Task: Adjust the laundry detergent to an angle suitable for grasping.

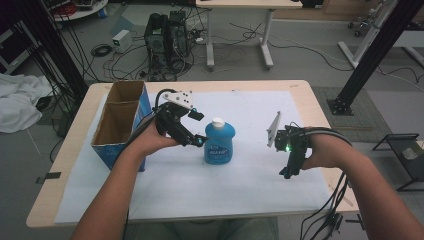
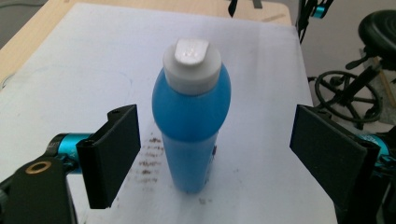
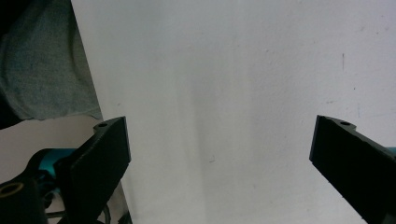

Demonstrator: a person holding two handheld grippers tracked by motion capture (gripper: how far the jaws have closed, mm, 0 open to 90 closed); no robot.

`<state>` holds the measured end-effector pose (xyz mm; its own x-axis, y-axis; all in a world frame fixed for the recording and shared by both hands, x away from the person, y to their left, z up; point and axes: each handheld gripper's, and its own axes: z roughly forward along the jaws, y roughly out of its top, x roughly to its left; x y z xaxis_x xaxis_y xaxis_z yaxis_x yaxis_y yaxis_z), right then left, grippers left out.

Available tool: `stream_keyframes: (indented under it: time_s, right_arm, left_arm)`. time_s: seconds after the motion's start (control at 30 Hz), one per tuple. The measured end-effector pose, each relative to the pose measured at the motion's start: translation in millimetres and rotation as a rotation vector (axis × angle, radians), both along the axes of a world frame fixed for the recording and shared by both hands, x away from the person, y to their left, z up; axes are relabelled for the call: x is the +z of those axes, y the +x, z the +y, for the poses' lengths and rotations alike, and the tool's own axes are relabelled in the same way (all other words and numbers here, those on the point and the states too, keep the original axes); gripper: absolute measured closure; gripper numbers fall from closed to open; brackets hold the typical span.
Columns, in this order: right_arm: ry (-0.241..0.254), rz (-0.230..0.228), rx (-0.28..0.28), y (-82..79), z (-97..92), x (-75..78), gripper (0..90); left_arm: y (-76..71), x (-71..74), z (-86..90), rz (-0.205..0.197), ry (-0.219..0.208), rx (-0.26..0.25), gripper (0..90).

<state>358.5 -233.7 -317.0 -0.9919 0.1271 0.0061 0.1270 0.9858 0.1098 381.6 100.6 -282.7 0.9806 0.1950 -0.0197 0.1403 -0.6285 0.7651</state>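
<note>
Bottle label (writing blurred, unreadable)

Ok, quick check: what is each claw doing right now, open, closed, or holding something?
Left claw: open, the blue bottle stands between its jaws, untouched.
Right claw: open, empty, over the white sheet.

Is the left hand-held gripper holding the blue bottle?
No, the left hand-held gripper is open, clear of the blue bottle.
</note>
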Motion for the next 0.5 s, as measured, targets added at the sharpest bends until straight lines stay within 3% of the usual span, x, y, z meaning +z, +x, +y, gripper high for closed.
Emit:
stream_keyframes:
  time_s: [0.07,0.17,0.23,0.27,0.37,0.4,0.5]
  right_arm:
    - [0.002,0.004,-0.022,-1.4,1.3,1.2,4.1]
    - [-0.004,0.0,0.003,0.2,2.0,2.0,4.1]
    - [-0.003,0.004,0.008,0.1,2.8,2.3,4.1]
    - [0.002,0.006,-0.021,-1.9,3.9,2.3,4.1]
    - [-0.006,0.007,0.009,-0.3,4.2,2.0,4.1]
    - [-0.001,0.01,-0.018,-2.2,5.2,1.9,4.1]
    - [-0.006,0.004,0.005,-1.1,5.4,2.0,4.1]
  left_arm:
    - [-2.5,4.5,3.4,-0.002,0.02,0.005,16.1]
    - [-5.7,13.0,8.4,-0.006,0.058,0.024,16.1]
    - [-6.0,20.1,12.4,-0.014,0.104,0.015,16.1]
    - [-7.4,22.8,13.2,-0.009,0.115,0.024,16.1]
    - [-8.5,31.6,16.6,-0.003,0.174,0.021,16.1]
    - [-8.7,34.2,17.4,0.001,0.199,0.023,16.1]
    - [-11.3,41.5,17.7,0.002,0.263,0.046,16.1]
